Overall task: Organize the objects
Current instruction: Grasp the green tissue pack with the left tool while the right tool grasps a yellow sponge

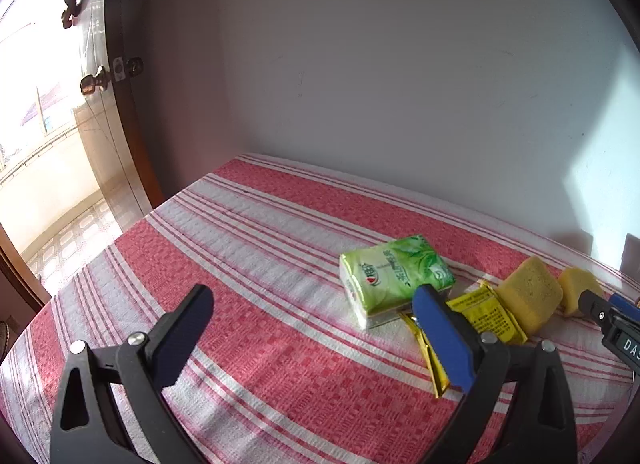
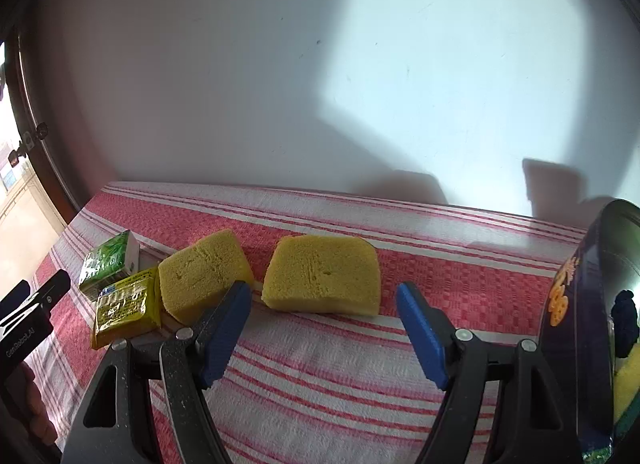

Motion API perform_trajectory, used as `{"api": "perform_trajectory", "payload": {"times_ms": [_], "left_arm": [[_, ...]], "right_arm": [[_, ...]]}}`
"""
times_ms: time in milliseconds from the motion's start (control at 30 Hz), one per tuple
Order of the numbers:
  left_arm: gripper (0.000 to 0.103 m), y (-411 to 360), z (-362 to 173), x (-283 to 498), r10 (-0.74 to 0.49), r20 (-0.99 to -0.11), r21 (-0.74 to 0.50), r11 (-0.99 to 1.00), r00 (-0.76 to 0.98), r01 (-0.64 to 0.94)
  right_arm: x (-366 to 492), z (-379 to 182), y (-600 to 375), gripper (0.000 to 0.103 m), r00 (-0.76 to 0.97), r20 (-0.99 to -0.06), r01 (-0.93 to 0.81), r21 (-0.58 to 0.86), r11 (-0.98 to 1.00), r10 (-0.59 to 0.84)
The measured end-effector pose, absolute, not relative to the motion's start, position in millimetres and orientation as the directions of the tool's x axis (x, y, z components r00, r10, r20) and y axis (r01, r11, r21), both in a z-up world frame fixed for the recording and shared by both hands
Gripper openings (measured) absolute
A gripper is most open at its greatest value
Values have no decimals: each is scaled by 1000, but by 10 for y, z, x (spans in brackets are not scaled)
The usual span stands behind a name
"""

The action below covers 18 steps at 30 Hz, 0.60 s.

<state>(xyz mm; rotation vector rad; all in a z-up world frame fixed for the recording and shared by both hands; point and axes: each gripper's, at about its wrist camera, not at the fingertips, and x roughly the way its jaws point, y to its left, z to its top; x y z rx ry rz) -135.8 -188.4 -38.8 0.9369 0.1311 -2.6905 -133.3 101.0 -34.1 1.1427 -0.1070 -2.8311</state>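
On the red and white striped cloth (image 1: 248,248) lie a green tissue pack (image 1: 394,278), a yellow foil packet (image 1: 486,316) and two yellow sponges (image 1: 530,296) (image 1: 578,284). My left gripper (image 1: 312,304) is open and empty, with the tissue pack just beyond its right finger. In the right wrist view my right gripper (image 2: 324,296) is open, with the nearer sponge (image 2: 324,276) lying just ahead between its fingertips, untouched. The other sponge (image 2: 204,272), the foil packet (image 2: 124,306) and the tissue pack (image 2: 108,262) lie to its left.
A pale wall (image 1: 400,83) runs behind the table. A dark snack box (image 2: 580,324) stands at the right edge. A door with a glass pane (image 1: 60,123) is at the left. The left gripper's tip (image 2: 36,304) and a hand show at the left of the right wrist view.
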Motion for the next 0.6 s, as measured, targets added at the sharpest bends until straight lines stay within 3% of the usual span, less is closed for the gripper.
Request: {"api": "perform_trajectory", "payload": {"times_ms": [233,367,467,600], "left_arm": [[101,-1971,-413,-1492,-220,-632,-25,-953,-744,302],[101,-1910,-383,-1566,-222,-617,-18,-955,-755,295],[101,-1869,-361,-1645,-212,-622,-26,-957,-754,290],[102,-1800,-373,-1818,-182,-662,-60,-954,-727,293]], "right_arm": [[-1682,-528,773,77,-627,-779,34,-10,-999,-13],[-1670,-537,770,77,-622,-783,38,-8,-999,-17],[-1600,-525,794,69,-628,-778,37,3,-999,-26],[-1402,-483,953,69,-651,-751,39,109,-993,-108]]}}
